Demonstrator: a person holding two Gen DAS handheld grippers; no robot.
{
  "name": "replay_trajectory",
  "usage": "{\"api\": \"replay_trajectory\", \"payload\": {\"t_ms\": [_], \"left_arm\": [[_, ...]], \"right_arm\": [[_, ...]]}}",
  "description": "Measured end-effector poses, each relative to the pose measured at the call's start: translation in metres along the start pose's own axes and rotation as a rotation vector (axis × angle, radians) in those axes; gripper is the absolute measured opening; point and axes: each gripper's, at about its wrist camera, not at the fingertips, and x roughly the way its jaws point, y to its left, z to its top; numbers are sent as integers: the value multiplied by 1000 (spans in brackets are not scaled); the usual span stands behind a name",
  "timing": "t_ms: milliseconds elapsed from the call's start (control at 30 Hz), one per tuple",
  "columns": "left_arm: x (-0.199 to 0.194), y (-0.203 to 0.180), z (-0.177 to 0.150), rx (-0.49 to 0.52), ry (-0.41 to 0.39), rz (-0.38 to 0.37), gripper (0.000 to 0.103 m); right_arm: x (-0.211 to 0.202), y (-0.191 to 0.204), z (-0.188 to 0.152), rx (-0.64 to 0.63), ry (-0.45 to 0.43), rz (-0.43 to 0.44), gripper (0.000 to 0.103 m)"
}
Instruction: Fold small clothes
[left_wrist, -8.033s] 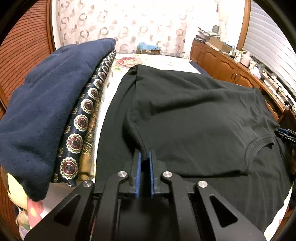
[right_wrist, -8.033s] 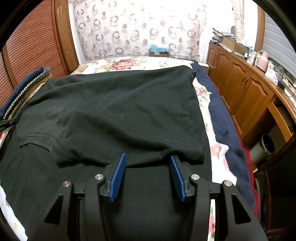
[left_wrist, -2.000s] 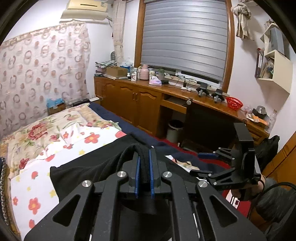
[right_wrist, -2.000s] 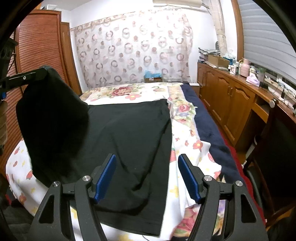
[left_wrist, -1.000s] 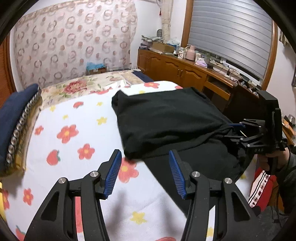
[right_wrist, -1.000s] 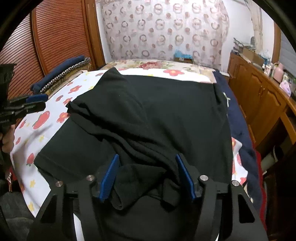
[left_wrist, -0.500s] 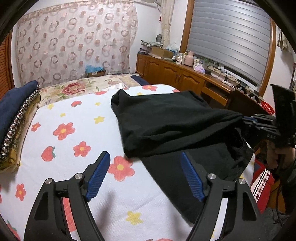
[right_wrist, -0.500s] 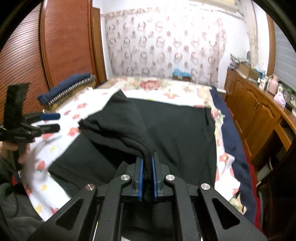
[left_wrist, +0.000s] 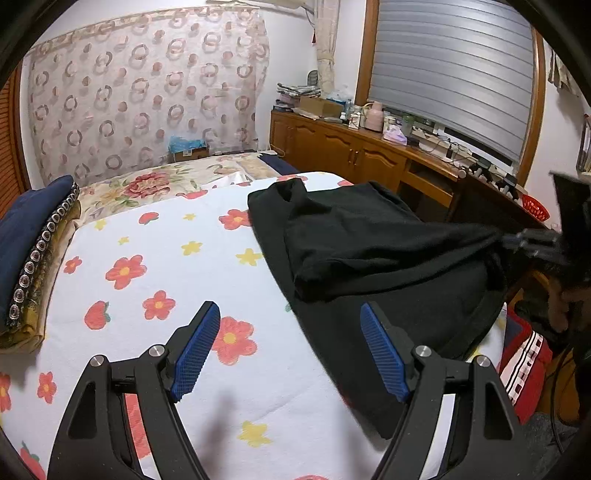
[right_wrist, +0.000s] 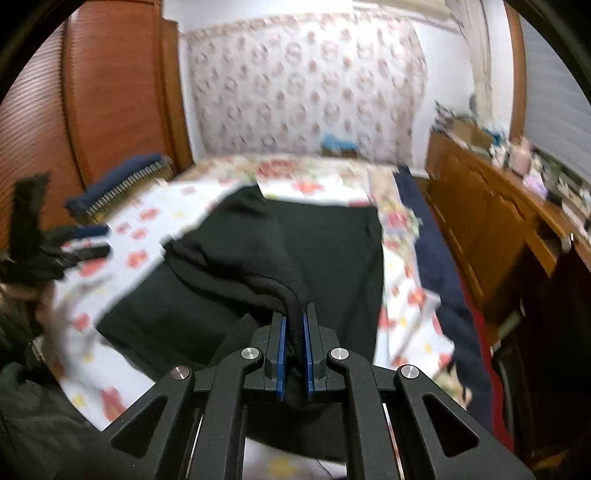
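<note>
- Black cotton-like fabric: a black T-shirt (left_wrist: 388, 258) is lying partly folded on the right half of a bed, one layer doubled over another.
- The bed is wearing a white sheet (left_wrist: 177, 266) printed with red flowers and yellow stars.
- The right gripper (right_wrist: 294, 328) is pinching a bunched edge of the shirt between its blue pads, jaws closed tight on the cloth and lifting that edge off the bed. This view is blurred.
- The left gripper (left_wrist: 288, 343) is hovering over the sheet with its jaws spread wide, holding nothing; its right finger is sitting above the shirt's near edge.
- A navy folded blanket (left_wrist: 26, 221) is resting on a patterned pile at the bed's left edge, well apart from the shirt.
- A wooden cabinet (left_wrist: 351, 155) cluttered with small items is standing along the right wall, under a grey roller blind (left_wrist: 450, 70).
- A circle-patterned curtain (left_wrist: 147, 92) is hanging behind the bed.
</note>
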Motion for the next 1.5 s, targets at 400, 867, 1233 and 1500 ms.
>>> {"api": "replay_trajectory", "payload": {"t_ms": [400,867,1233,1500], "left_arm": [[-5,-6,4,12,-12,12,79],[-16,-6,8,19,-40,26,79],[-19,4,4,8,-34,49,79],[-19,11,-1,-12,-32,52,79]], "right_arm": [[10,-3,1,11,47,-37,31],[16,19,32,-71,-23,-13,50],[113,71,68,-210,129,190,50],[157,111,78,-322,202,269,50]]}}
